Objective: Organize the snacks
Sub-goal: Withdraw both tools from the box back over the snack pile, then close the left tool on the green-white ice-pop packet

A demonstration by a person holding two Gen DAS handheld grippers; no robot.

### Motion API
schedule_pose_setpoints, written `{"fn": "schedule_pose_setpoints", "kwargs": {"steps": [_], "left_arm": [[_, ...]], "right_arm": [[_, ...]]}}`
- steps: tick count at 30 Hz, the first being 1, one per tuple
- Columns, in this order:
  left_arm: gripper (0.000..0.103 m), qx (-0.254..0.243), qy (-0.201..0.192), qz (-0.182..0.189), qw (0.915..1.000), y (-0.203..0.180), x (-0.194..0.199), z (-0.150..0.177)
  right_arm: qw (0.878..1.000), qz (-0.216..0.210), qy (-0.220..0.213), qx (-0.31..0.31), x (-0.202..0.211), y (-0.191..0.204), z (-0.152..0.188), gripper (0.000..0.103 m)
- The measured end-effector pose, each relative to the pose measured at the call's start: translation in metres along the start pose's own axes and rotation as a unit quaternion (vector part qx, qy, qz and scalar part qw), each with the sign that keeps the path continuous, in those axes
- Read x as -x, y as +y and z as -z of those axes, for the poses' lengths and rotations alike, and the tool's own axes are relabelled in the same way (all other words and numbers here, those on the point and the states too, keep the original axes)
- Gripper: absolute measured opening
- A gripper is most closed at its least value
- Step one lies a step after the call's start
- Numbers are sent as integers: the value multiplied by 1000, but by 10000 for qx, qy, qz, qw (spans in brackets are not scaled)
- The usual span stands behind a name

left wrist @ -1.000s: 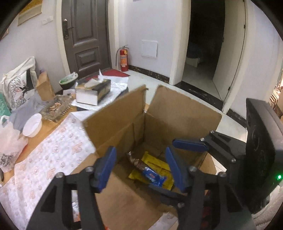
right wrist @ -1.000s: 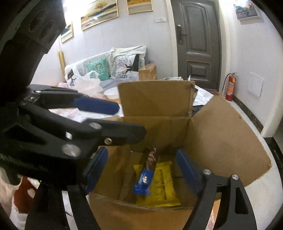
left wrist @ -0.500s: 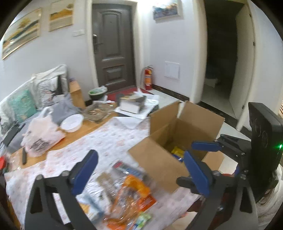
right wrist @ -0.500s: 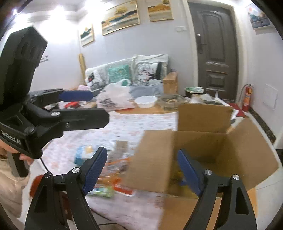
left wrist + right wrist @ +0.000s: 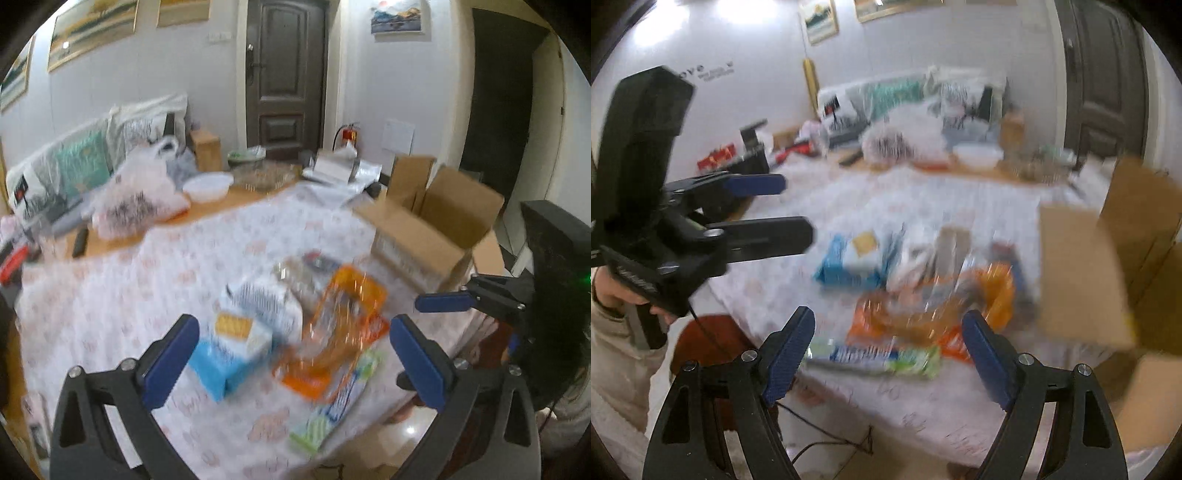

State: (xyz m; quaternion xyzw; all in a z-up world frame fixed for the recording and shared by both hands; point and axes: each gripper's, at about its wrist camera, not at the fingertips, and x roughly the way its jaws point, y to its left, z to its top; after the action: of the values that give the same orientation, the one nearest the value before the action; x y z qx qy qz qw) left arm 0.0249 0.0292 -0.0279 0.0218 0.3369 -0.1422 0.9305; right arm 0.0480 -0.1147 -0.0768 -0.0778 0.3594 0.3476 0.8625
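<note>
The snack pile is seen lying on the patterned tablecloth near the table's front edge, with the open cardboard box standing just beside it on the pile's right as both wrist views show it; nothing is held by either tool. The left gripper is presented with its jaws still opening and already spread wide, no item being between the pads; the blue and white packet and the orange packet are framed ahead of and below its fingertips, apart from them. The right gripper is held with its jaws apart and empty; the green and white bar lies directly ahead of it, closest to the table edge, with its long axis running across the view from one blue pad toward the other, so that the jaws stand along the bar and not across it. It is judged that the coming move turns on this alignment; a roll of the wrist would probably be needed before the bar could be spanned across its narrow side. The right gripper is judged nearer to the bar and to the box; the left gripper is judged nearer to the blue and white packet; motion blur prevents finer reading of the items heaped in the middle.
</note>
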Motion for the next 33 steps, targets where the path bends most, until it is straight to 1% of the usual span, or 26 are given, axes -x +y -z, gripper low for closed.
{"fn": "schedule_pose_setpoints", "kwargs": {"steps": [2, 4, 7, 9, 11, 12, 14, 15, 17, 18, 19, 20, 21, 22, 26, 29, 31, 33], "left_arm": [[102, 43, 108, 200, 9997, 3, -8, 16], [102, 15, 323, 373, 9988, 1, -21, 31], [101, -28, 521, 476, 9975, -4, -35, 52], [97, 5, 584, 621, 9964, -4, -42, 60], [86, -12, 642, 737, 9952, -7, -48, 64], [83, -47, 693, 774, 9946, -9, -51, 68], [73, -107, 791, 825, 9934, -14, -56, 73], [70, -146, 852, 864, 9925, -17, -59, 75], [57, -228, 955, 919, 9909, -21, -65, 80], [53, -297, 1013, 923, 9901, -25, -68, 82], [51, -401, 1024, 820, 9905, -28, -70, 85], [47, -535, 966, 671, 9916, -32, -71, 87], [45, -712, 892, 483, 9923, -37, -73, 89], [41, -779, 857, 407, 9924, -38, -73, 90], [35, -692, 842, 428, 9931, -36, -72, 88], [33, -546, 879, 417, 9938, -29, -69, 87], [32, -353, 860, 275, 9953, -22, -67, 88], [31, -104, 841, 177, 9962, -13, -65, 88]], "right_arm": [[9996, 1, 268, -130, -18, -2, 14, 79], [9984, 89, 506, -220, -35, -7, 26, 79], [9967, 251, 697, -346, -48, -17, 39, 79], [9960, 293, 722, -437, -52, -21, 45, 79], [9956, 337, 717, -491, -53, -25, 49, 79], [9955, 365, 717, -497, -54, -25, 50, 79], [9951, 421, 714, -541, -53, -25, 53, 79], [9952, 429, 689, -554, -52, -26, 53, 79], [9951, 435, 689, -562, -51, -26, 53, 79], [9951, 441, 693, -555, -51, -26, 51, 79], [9950, 467, 695, -546, -52, -25, 51, 79], [9950, 476, 690, -547, -51, -25, 51, 79], [9950, 470, 682, -552, -51, -25, 53, 79], [9951, 458, 671, -564, -50, -26, 53, 79], [9951, 450, 643, -608, -48, -29, 54, 79], [9946, 487, 597, -689, -45, -32, 55, 79], [9944, 544, 537, -725, -42, -34, 54, 79], [9937, 720, 468, -724, -42, -35, 52, 79]]}}
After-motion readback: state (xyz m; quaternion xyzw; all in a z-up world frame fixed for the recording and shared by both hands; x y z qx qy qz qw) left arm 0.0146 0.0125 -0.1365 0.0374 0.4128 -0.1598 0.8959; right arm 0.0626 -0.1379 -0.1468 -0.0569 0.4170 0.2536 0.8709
